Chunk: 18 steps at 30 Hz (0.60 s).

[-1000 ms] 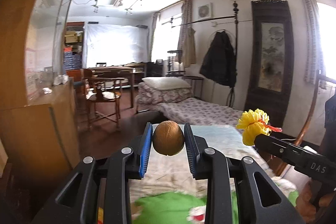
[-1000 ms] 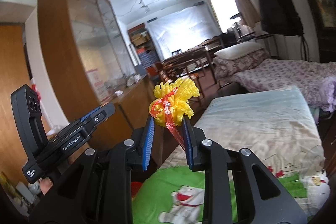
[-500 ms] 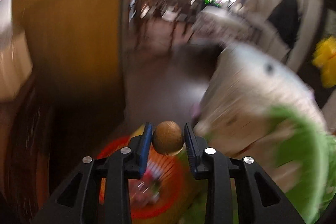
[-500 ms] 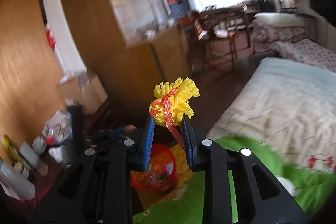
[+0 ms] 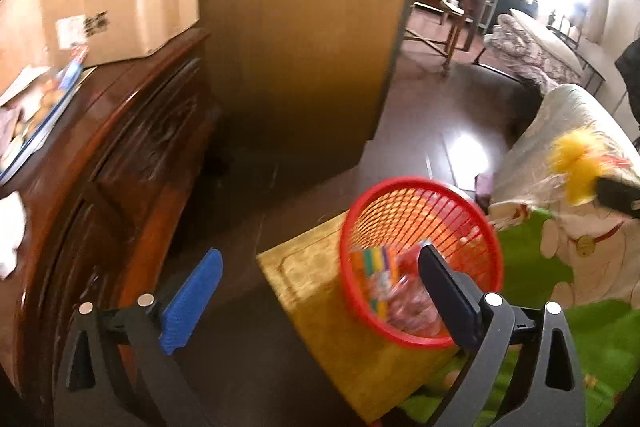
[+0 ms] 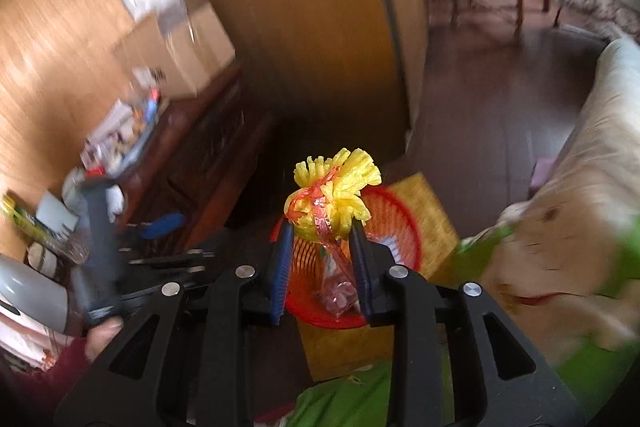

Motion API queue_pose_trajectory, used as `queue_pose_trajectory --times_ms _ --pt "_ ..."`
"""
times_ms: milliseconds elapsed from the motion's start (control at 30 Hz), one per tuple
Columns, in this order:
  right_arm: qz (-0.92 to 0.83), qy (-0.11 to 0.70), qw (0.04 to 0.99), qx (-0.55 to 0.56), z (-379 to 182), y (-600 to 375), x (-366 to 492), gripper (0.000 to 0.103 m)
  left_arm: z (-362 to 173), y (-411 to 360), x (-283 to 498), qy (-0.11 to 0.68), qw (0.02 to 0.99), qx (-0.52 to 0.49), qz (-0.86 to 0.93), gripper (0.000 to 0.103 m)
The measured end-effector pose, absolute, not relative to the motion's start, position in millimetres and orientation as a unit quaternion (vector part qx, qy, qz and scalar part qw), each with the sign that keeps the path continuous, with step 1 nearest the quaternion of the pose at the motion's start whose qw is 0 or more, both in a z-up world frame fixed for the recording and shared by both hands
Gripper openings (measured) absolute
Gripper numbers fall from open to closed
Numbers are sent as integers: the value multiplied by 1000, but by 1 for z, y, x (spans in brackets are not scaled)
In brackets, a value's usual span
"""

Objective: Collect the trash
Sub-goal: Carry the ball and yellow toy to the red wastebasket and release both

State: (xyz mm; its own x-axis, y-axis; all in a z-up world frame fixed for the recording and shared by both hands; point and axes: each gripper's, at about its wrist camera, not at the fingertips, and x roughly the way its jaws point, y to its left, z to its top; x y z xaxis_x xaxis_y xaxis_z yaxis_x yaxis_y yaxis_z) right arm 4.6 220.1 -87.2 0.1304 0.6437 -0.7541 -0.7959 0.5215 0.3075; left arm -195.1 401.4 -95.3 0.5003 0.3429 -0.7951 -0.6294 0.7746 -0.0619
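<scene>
A red mesh trash basket (image 5: 420, 251) stands on a yellow stool (image 5: 320, 291) and holds several wrappers. My left gripper (image 5: 320, 291) is open wide and empty, its right finger over the basket's near rim. My right gripper (image 6: 322, 243) is shut on a yellow foam net tied with red ribbon (image 6: 336, 195), held above the basket (image 6: 396, 227). The net also shows at the right of the left wrist view (image 5: 576, 163). The brown ball is not in view.
A dark wooden cabinet (image 5: 100, 167) with a cardboard box (image 5: 120, 7) stands at left. A tall wooden partition (image 5: 300, 47) is behind the basket. A bed with a green blanket (image 5: 592, 327) lies at right. Dark floor lies beyond.
Both grippers swung down from the room to the basket. My left gripper opened and the brown ball it held is gone from its jaws. The right still holds the net.
</scene>
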Motion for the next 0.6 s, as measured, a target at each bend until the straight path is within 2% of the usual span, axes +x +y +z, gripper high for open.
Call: queue_pose_trajectory --times_ms 33,100,433,600 --pt "464 457 752 -104 -99 226 5 52 -95 401 -200 414 846 -172 289 97" --pt "457 489 736 -97 -111 230 8 52 -98 396 -202 425 843 -162 287 97" --pt "462 447 762 -73 -80 177 -25 57 -87 345 -202 434 856 -79 271 97" --pt "455 420 779 -99 -66 155 -49 70 -72 329 -210 425 862 -62 269 97"
